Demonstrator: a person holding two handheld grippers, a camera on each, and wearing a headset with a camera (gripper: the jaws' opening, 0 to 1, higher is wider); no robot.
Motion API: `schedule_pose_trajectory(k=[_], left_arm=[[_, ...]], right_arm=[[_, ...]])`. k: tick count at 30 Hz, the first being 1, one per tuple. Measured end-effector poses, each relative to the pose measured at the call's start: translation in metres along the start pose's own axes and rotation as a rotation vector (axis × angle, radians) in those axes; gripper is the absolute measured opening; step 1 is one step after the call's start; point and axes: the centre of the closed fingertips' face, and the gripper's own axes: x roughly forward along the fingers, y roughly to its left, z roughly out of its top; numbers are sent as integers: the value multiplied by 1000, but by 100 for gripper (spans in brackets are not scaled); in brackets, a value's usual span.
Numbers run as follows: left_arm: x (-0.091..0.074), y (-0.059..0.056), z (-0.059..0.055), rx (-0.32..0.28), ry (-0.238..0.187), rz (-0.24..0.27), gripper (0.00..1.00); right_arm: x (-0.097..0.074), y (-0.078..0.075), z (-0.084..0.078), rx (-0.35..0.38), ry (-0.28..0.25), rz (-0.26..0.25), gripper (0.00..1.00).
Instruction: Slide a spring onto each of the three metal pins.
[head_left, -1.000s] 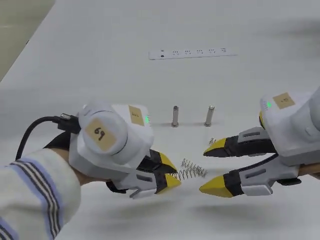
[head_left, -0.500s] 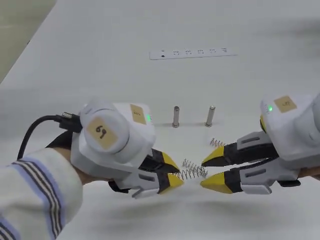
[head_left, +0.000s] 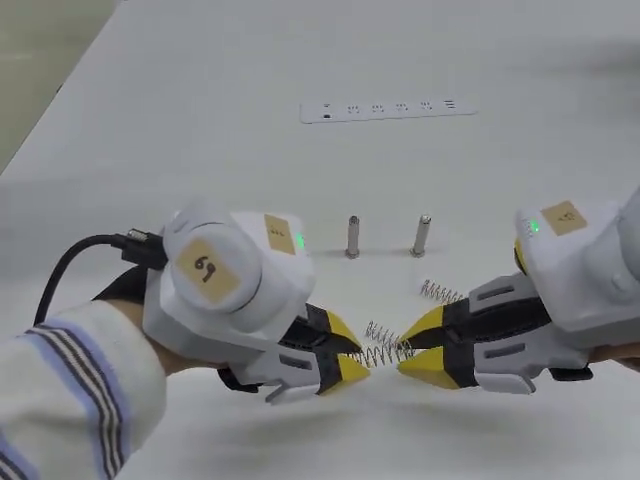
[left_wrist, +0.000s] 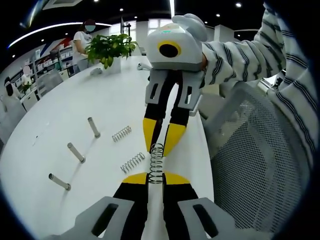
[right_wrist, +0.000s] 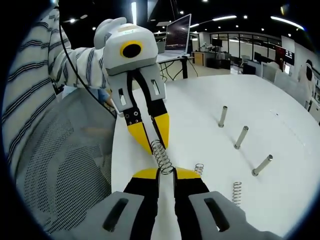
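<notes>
The table (head_left: 200, 150) is white, smooth and not shiny. The pins (head_left: 352, 236) are smooth, shiny grey metal. The spring (head_left: 385, 343) between the grippers is thin, shiny metal wire. The left gripper (head_left: 350, 356) and the right gripper (head_left: 405, 353) have smooth white plastic bodies, with black and yellow plastic jaws. The sleeve (head_left: 60, 390) is soft striped cloth. The far power strip (head_left: 388, 109) is white plastic. The cable (head_left: 70, 262) looks like black rubber.

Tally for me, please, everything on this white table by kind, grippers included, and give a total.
Coiled metal springs: 3 (one gripped at both ends, two lying loose)
Upright silver metal pins: 3
White power strip: 1
Yellow-tipped handheld grippers, left gripper and right gripper: 2
Total: 9
</notes>
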Motion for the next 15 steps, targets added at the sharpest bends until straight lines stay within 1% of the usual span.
schedule_pose_trajectory(k=[7,15], left_arm=[[2,-3,-1,0,7,-10,3],[3,-3,-2,9,12,-16,3]], right_arm=[[-2,3,0,10,-3,18,8],[-2,5,1,42,-8,30,8]])
